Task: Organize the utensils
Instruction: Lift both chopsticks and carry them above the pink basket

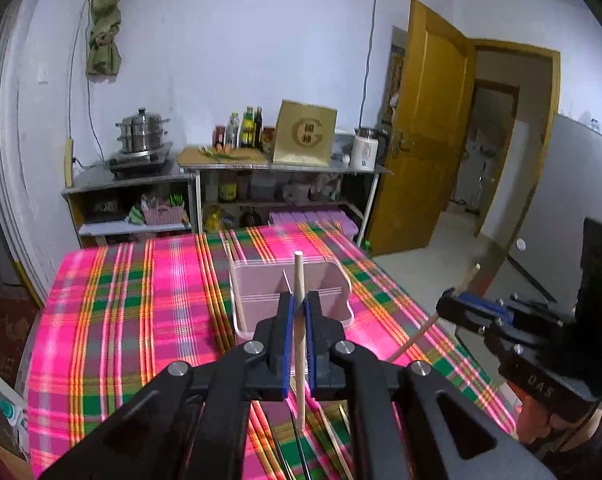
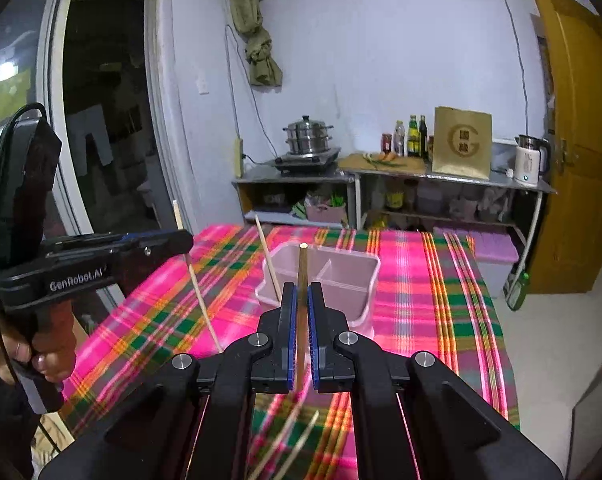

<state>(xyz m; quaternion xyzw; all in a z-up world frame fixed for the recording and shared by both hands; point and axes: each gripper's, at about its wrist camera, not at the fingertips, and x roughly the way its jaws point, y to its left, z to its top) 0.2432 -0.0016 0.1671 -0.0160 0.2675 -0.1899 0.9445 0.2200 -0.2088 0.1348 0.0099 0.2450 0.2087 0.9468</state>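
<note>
Each view looks forward and slightly downward along its own hand-held gripper, from close above the pink, green and orange plaid-clothed surface (image 1: 141,300), toward the white back wall. Both share the pale pink divided plastic bin (image 1: 329,280) and the steel shelf unit (image 2: 441,178). The left view sits further left, and each sees the other hand-held gripper at its edge.

A home kitchen, plain and lived-in. At centre frame a steel worktop (image 1: 229,167) runs along the white wall, with a stacked steamer pot (image 1: 143,130) on a hob (image 1: 139,160), bottles (image 1: 245,126), a cutting board (image 1: 221,155) and a kettle (image 1: 367,148). Shelves (image 1: 237,204) beneath hold jars and bags. In the foreground, a table under a pink plaid cloth (image 1: 141,300). A yellow wooden door (image 1: 425,128) stands open at right.
</note>
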